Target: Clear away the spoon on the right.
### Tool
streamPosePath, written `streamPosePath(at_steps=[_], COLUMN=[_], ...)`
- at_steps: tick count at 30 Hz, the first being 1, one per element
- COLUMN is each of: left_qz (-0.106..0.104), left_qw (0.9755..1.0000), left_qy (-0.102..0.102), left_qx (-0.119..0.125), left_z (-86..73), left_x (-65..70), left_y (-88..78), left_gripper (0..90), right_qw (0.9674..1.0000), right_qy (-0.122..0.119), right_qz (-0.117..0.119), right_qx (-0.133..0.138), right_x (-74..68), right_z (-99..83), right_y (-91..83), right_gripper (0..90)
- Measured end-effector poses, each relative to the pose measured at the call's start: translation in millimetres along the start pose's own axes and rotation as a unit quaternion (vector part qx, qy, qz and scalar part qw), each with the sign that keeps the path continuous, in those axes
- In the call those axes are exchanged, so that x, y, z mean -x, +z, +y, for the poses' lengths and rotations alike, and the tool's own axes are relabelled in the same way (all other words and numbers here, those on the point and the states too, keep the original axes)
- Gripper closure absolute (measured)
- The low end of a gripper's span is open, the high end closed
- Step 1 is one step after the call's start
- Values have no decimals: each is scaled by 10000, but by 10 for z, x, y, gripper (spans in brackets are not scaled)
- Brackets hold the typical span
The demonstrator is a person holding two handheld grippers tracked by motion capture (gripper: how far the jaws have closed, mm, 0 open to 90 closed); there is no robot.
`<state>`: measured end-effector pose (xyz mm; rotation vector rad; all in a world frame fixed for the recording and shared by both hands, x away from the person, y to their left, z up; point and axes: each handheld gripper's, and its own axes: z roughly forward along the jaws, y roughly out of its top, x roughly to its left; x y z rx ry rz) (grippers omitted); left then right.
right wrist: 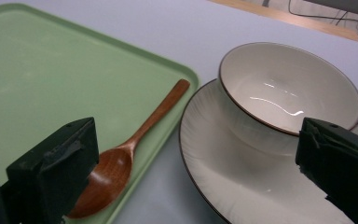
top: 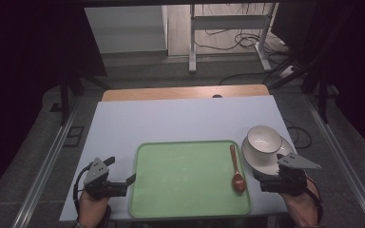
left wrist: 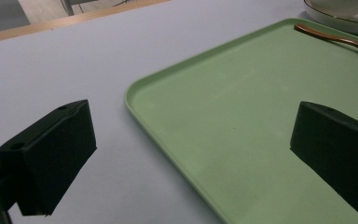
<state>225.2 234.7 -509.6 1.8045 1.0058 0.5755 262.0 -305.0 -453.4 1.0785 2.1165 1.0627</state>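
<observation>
Two grippers, left gripper (top: pixel 123 175) and right gripper (top: pixel 266 178), hover with jaws released and empty at the worktop's near edge, flanking the green tray (top: pixel 185 175), whose right side carries a wooden spoon (top: pixel 236 170), beside the bowl (top: pixel 264 139) on its plate (top: pixel 259 159).

Tray (top: pixel 185 178) lies at the near middle of the counter (top: pixel 171 118). Spoon (top: pixel 236 170) lies on the tray along its right edge, bowl end nearest. Plate (top: pixel 261 159) sits just right of the tray; bowl (top: pixel 264 138) rests on the plate's far part.
</observation>
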Motion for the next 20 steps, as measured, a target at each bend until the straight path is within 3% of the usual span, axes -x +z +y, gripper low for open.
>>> streamPosePath(at_steps=[5, 14, 20], left_qz=[18, 49, 75], left_qw=[10000, 10000, 10000], left_qy=[19, 19, 34], left_qx=[-7, -18, -24], left_z=[0, -3, 1], left_x=[1, -9, -8], left_y=[1, -7, -4], left_gripper=[1, 1, 1], right_qw=[9998, 9991, 9988], right_qy=[-34, 132, 195], right_qz=[-169, -351, -348], right_qx=[-27, -189, -290], right_x=[29, 123, 160], right_z=[-97, -306, -348], right_y=[-36, -80, -36], right_gripper=[0, 0, 0])
